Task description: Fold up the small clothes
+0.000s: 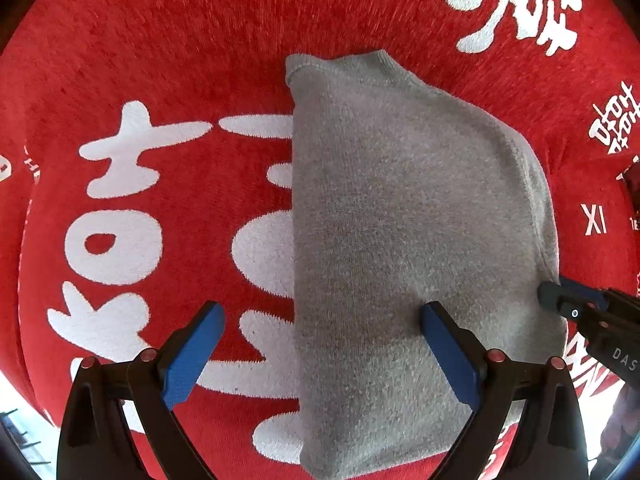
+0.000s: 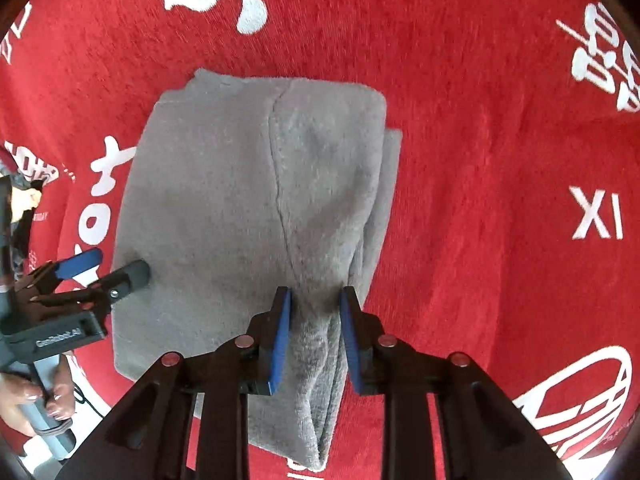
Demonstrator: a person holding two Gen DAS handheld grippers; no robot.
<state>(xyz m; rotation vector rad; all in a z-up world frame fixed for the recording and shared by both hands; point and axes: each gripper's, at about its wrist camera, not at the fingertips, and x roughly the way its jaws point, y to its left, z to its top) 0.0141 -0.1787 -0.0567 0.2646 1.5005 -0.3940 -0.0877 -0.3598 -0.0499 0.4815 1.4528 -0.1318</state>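
1. Our right tongs point(image 2: 314, 300) are closed narrowly on a gathered ridge of the grey knit garment point(image 2: 256, 200), pinching the near edge of its doubled right side. The cloth bunches up between the blue pads point(image 2: 280, 340).

2. Our left tongs point(image 1: 322, 320) stand wide and hold nothing. One blue pad hangs over the garment's near left part, the other over the red cloth. Whether a pad touches the knit we cannot tell.

3. The garment point(image 1: 400, 220) lies on a red tabletop cover point(image 1: 160, 60) with large white characters. Its ribbed collar point(image 1: 340, 60) points away from us.

4. As we judge it, the folding is partly done. The left edge runs straight like a finished crease, and the right wrist view shows a flap laid over the body, with stacked layers along the right margin.

5. What seems left is at least one more fold, probably bringing the near end toward the collar, then smoothing the pinched ridge flat.
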